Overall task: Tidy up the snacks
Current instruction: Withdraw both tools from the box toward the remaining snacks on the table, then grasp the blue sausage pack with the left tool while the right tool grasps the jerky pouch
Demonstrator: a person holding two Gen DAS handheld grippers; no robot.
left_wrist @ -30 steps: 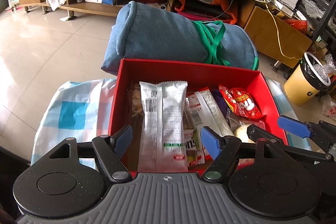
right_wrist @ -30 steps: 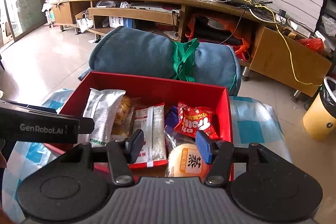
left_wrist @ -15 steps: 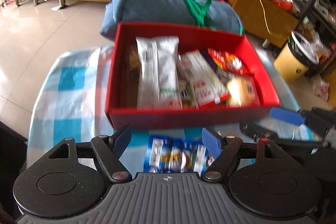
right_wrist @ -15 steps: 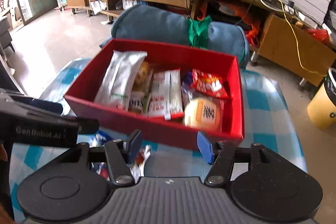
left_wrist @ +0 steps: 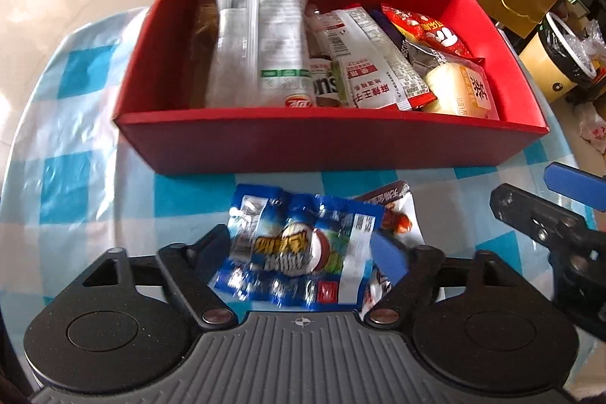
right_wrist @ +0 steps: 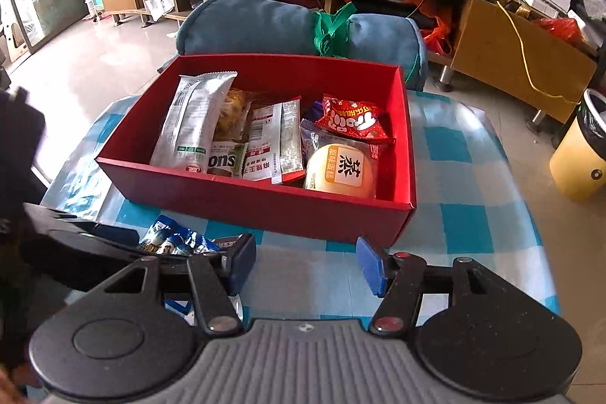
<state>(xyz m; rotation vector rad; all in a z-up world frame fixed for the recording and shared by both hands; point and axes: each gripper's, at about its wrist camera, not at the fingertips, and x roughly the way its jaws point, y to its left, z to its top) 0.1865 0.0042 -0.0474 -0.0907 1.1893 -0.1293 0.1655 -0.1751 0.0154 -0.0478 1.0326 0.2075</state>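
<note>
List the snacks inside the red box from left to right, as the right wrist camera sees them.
Tall silver packet → white packet with red label → round yellow bun; the red bag sits behind the bun.

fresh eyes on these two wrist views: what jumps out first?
The red box in the middle of the blue-checked tablecloth, packed with snacks: a long silver packet at its left, a round yellow bun at its right. Next, the blue snack bag on the cloth in front of the box, lying between the open fingers of the left gripper. The right gripper is open and empty.
</note>
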